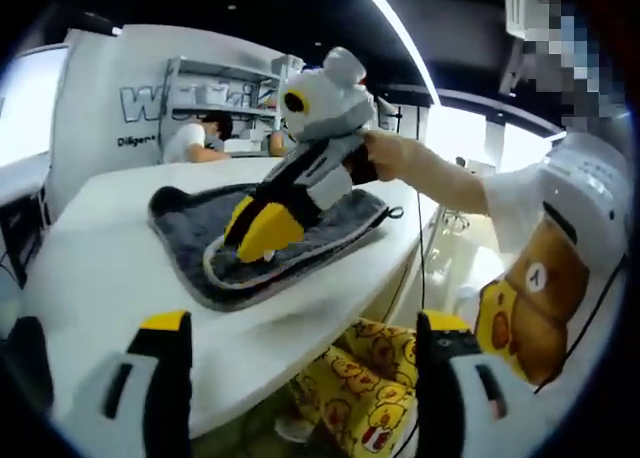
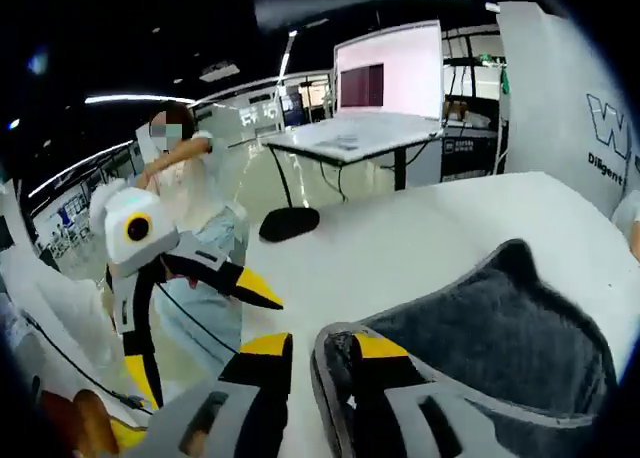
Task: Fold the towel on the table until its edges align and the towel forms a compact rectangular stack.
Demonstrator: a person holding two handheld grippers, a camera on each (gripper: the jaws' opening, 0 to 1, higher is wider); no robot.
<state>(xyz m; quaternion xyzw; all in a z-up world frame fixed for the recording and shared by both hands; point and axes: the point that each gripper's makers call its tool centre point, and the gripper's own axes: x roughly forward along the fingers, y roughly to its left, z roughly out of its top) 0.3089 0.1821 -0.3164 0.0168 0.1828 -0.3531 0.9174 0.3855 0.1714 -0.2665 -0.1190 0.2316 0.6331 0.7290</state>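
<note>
A dark grey towel (image 1: 190, 218) with a light trim lies spread on the white table (image 1: 100, 268), close to its right edge. My right gripper (image 1: 262, 233) reaches in from the right, its yellow tips together on the towel's near hem. In the right gripper view that hem runs up between the jaws, so my right gripper (image 2: 322, 346) is shut on the towel (image 2: 500, 328). My left gripper (image 1: 305, 323) is held open above the table's near edge, with nothing between its jaws. My left gripper (image 2: 200, 333) also appears at the left, off the table (image 2: 400, 238).
A person's arm (image 1: 440, 178) and bear-print shirt (image 1: 540, 298) stand by the table's right edge, with yellow duck-patterned fabric (image 1: 370, 378) below. Someone sits at a far desk (image 1: 200, 138) before shelves (image 1: 220, 88). Another table (image 2: 360, 133) stands beyond.
</note>
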